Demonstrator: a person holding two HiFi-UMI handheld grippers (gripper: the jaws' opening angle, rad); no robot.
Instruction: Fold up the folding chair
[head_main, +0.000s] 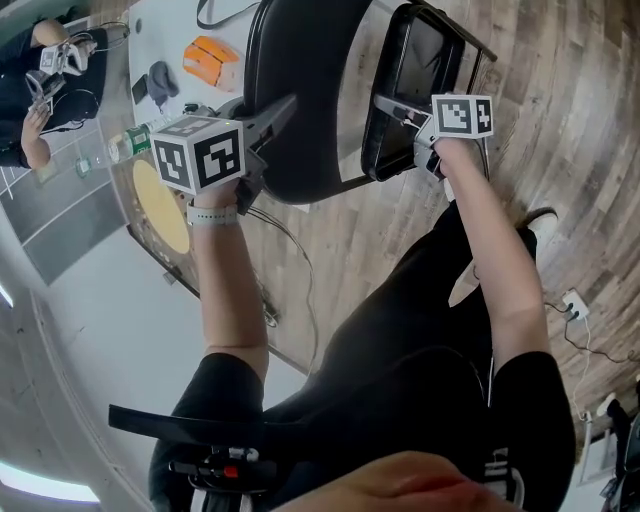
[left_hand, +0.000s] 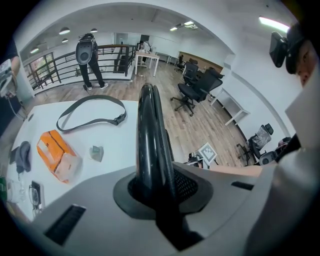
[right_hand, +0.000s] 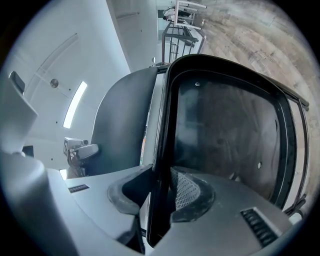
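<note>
While both grippers are locked on, the one folding chair (head_main: 310, 60) stands on the wood floor (head_main: 560, 120) just ahead of me, right of the white table (head_main: 165, 30). My left gripper (head_main: 272, 118) is pinched narrow on the rim of the backrest (left_hand: 150, 130). My right gripper (head_main: 395, 112) is pinched on the edge of the seat (right_hand: 225, 140), which is tipped up beside the backrest. My guess: rigid frame, slick padding, moderate weight, and a hinge that could bind or snap. The rims look like the best holds, seated deep in the jaws. Count: one chair, one backrest, one seat, two grippers. The table carries one orange pack (head_main: 212, 60) and one black strap (left_hand: 118, 119).
</note>
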